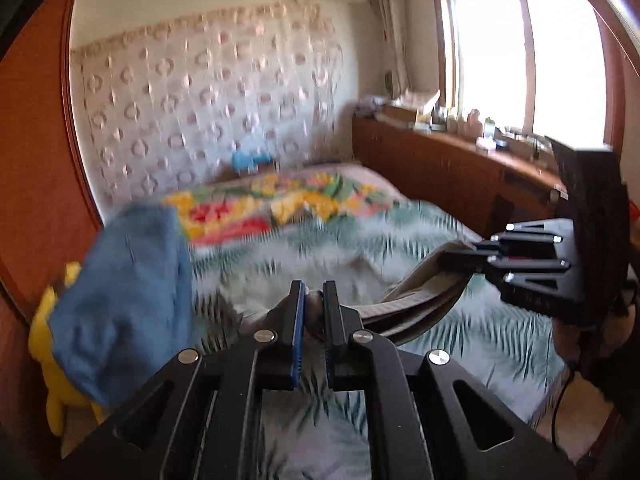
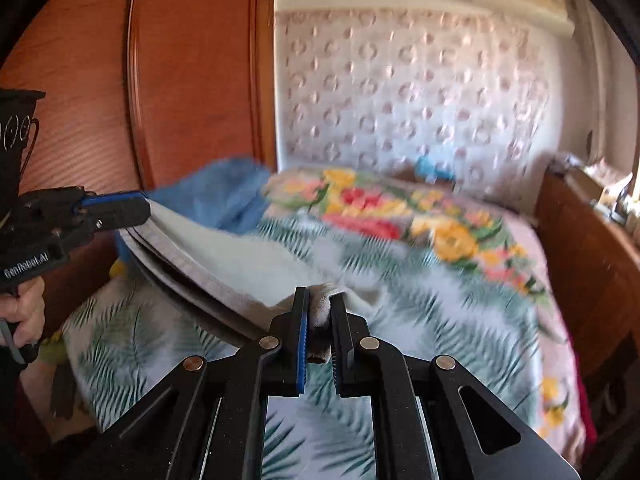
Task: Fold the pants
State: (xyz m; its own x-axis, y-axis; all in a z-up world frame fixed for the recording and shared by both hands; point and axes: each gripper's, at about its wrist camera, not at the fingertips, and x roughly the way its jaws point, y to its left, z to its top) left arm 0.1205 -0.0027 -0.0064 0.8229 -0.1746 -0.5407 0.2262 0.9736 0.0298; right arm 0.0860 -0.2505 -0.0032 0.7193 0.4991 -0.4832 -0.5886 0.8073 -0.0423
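Now I hold the pants (image 2: 208, 256) up over the bed (image 2: 400, 300), my left tool (image 1: 314, 294) and right tool (image 2: 320, 300) each clamped on an end.

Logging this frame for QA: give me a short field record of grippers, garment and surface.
left gripper: shut on pants
right gripper: shut on pants
pants: grey-beige, folded band sagging between the two grippers, above the bed
bed: leaf-print cover, floral blanket at far end
blue cloth: at the bed's left edge
sharpness: motion-blurred
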